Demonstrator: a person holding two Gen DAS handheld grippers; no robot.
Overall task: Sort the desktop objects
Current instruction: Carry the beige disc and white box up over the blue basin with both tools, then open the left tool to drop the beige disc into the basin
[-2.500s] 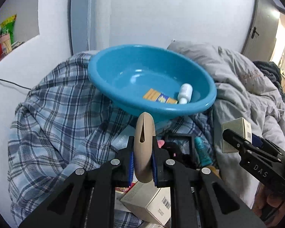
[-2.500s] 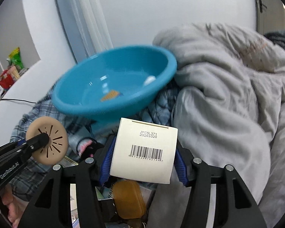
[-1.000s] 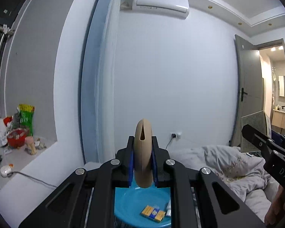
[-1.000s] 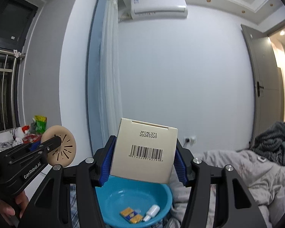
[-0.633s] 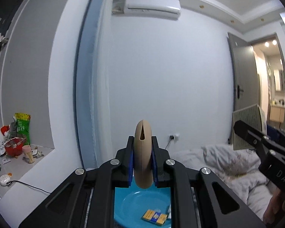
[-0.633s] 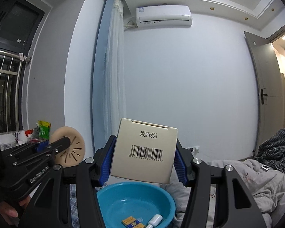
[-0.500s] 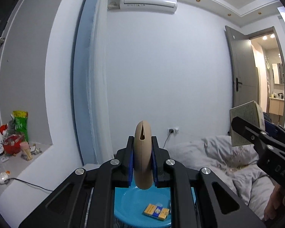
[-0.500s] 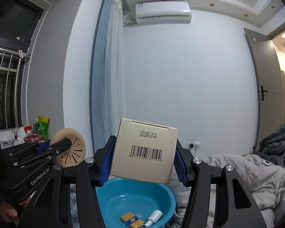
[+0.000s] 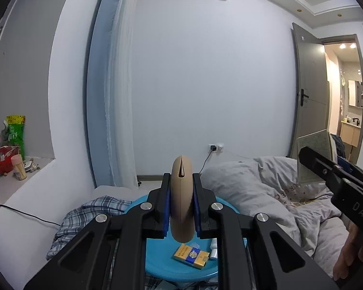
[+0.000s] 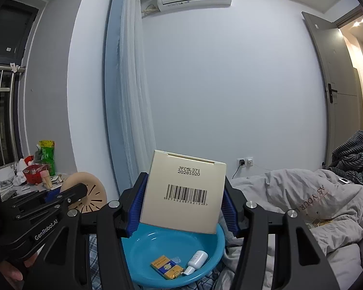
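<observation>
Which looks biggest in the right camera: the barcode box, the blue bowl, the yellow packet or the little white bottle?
1. Barcode box, but it's nearest the camera.
2. Blue bowl.
3. Yellow packet.
4. White bottle.

Left hand-held gripper (image 9: 181, 206): matte black frame, two forked arms, blue pads inside the fingers (image 9: 166, 207), round silver screws on each arm. Right hand-held gripper (image 10: 183, 211): same black build, ribbed blue pads, silver screws. White lettering "GenRobot.AI" and "DAS" marks the bodies.

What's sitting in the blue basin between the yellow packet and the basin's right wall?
A small white bottle lies there on its side, beside the yellow packet in the blue basin; the right wrist view shows it best.
</observation>
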